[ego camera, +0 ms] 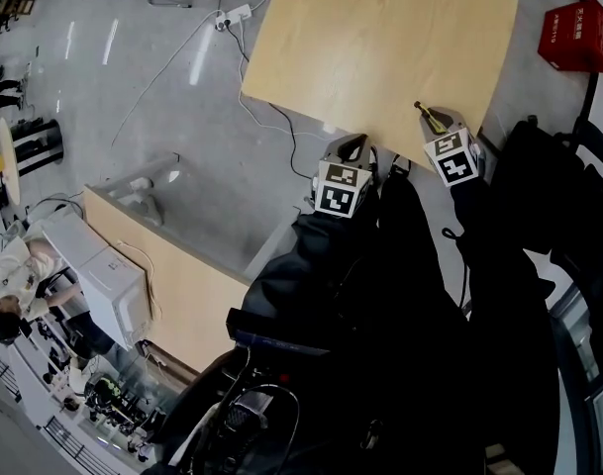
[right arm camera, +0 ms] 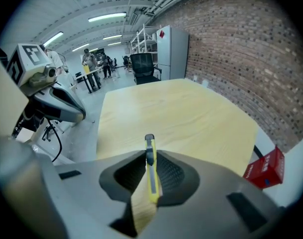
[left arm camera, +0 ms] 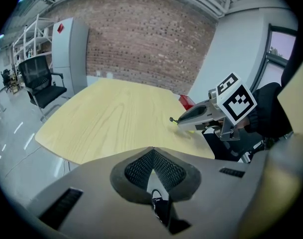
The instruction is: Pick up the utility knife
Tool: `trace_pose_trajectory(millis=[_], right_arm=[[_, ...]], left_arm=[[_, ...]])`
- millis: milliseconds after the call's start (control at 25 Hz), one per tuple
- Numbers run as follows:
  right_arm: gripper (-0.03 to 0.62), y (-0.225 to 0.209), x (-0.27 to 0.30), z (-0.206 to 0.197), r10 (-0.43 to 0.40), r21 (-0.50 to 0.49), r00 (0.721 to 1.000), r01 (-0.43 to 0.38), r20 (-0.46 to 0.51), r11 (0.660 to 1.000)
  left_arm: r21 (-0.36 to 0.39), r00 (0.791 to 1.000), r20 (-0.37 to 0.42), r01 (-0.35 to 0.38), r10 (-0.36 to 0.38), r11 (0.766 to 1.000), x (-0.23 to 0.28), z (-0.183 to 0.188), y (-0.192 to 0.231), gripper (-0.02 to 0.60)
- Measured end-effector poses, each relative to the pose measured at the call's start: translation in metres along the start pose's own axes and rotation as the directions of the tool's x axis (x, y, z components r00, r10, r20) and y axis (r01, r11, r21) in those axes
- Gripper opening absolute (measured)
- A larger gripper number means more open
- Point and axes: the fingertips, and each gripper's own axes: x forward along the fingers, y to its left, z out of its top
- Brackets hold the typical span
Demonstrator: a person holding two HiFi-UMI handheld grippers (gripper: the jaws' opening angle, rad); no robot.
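A slim yellow utility knife (right arm camera: 151,169) stands clamped between the pads of my right gripper (right arm camera: 150,176), its dark tip pointing out over the wooden table (right arm camera: 176,116). In the head view the knife (ego camera: 431,120) juts from the right gripper (ego camera: 448,135) just above the table's near edge (ego camera: 380,142). From the left gripper view the knife (left arm camera: 176,120) shows as a thin tip ahead of the right gripper (left arm camera: 193,114). My left gripper (left arm camera: 152,176) is shut with nothing in it, and in the head view the left gripper (ego camera: 352,149) hangs at the table's near edge.
A red box (ego camera: 578,36) lies on the floor beyond the table's right side. A power strip with cables (ego camera: 232,16) lies on the floor at the left. A black office chair (left arm camera: 39,83) and white cabinet (left arm camera: 69,51) stand past the table's far side. People (right arm camera: 94,66) work in the distance.
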Motion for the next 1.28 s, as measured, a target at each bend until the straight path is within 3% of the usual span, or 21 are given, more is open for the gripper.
trace_pose_trajectory(millis=[320,600,960,1120,1280], right_arm=[[0.069,-0.009,-0.059,0.035,-0.084,0.046,0.987,0.079,0.137,0.996],[0.069,-0.015,-0.120,0.069,-0.144,0.169,0.949,0.100,0.279,0.981],[0.067,-0.023,-0.199,0.110,-0.204,0.311,0.866,0.060,0.457,0.949],[0.067,-0.022,-0.233,0.125,-0.230,0.320,0.828,0.065,0.512,0.945],[0.067,-0.025,-0.273,0.141,-0.269,0.342,0.771,0.071,0.578,0.937]], left_arm=[[0.020,0.998,0.062,-0.006,0.005,1.000,-0.021,0.031,-0.011,0.000],[0.060,0.987,0.162,-0.008,-0.001,0.998,-0.043,0.081,-0.023,0.000],[0.122,0.957,0.289,0.006,-0.041,0.993,-0.076,0.149,-0.055,0.000],[0.143,0.938,0.343,0.003,-0.052,0.990,-0.100,0.175,-0.062,0.000],[0.140,0.912,0.408,-0.021,-0.039,0.990,-0.125,0.199,-0.064,0.000]])
